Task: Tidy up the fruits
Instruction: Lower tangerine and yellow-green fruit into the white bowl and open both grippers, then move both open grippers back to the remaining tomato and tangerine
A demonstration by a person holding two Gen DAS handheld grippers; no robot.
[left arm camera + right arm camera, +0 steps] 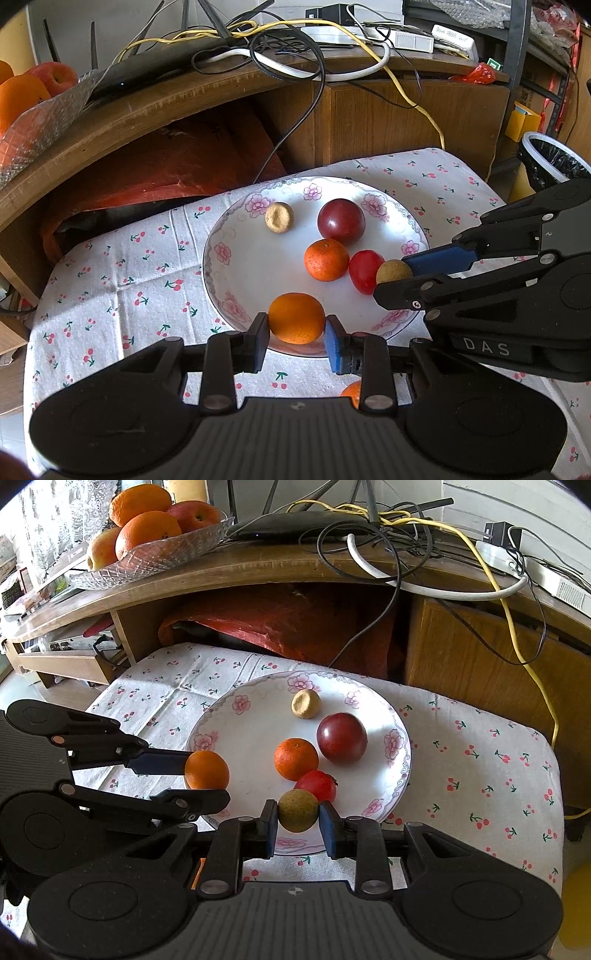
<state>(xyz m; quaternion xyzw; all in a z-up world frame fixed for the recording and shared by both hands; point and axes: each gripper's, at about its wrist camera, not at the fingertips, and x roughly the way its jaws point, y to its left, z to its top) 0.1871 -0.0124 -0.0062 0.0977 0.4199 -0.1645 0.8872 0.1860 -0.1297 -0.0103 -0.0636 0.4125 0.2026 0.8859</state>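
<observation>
both grippers are at the placing step, each carrying a fruit over the near rim of the floral plate [221, 280], where four fruits already lie. the left gripper [297, 326] has its jaws drawn in to the width of a mandarin [296, 317] and pinches it between the pads at about 6 o'clock of the plate in the left wrist view; whether the mandarin touches the plate yet i cannot tell. the right gripper [298, 814] likewise pinches a small brownish longan [298, 810] at roughly 6 o'clock in its own view, just beside a red tomato-like fruit [317, 784]. further in lie a smaller mandarin [296, 758] near the centre, a dark red plum [341, 737] at about 2 o'clock and a second longan [306, 704] at 12 o'clock. next, as i judge it, each tool needs to lower its fruit onto bare plate and spread its jaws gently, so nothing rolls into its neighbours. another orange fruit [352, 392] on the cherry-print cloth [122, 280] seems left to collect.
</observation>
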